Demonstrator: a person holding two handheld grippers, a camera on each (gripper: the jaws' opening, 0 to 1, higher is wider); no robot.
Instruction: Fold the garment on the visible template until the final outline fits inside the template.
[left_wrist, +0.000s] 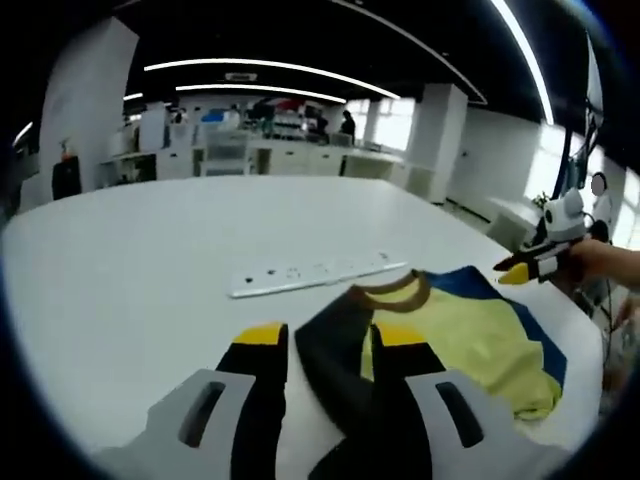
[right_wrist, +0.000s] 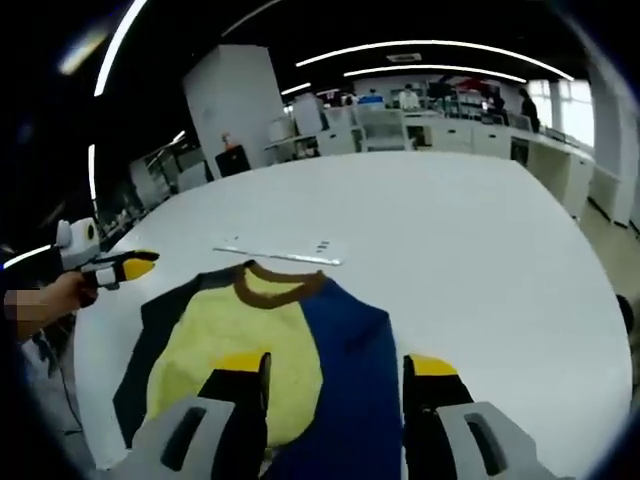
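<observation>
A shirt (left_wrist: 470, 335) lies flat on the white table (left_wrist: 150, 260), with a yellow front, a brown collar and dark blue sleeves. My left gripper (left_wrist: 330, 335) hovers open over its dark sleeve, gripping nothing. In the right gripper view the shirt (right_wrist: 245, 340) spreads out with its collar pointing away. My right gripper (right_wrist: 335, 365) is open above its yellow front and blue side. The right gripper (left_wrist: 530, 268), held by a hand, shows in the left gripper view beyond the shirt's far right corner. The left gripper (right_wrist: 125, 267) shows in the right gripper view beside the shirt's left sleeve.
A long white bar (left_wrist: 315, 272) lies on the table just beyond the collar, also seen in the right gripper view (right_wrist: 285, 255). The table's edge (left_wrist: 585, 330) runs close past the shirt. Pillars, benches and people stand far behind.
</observation>
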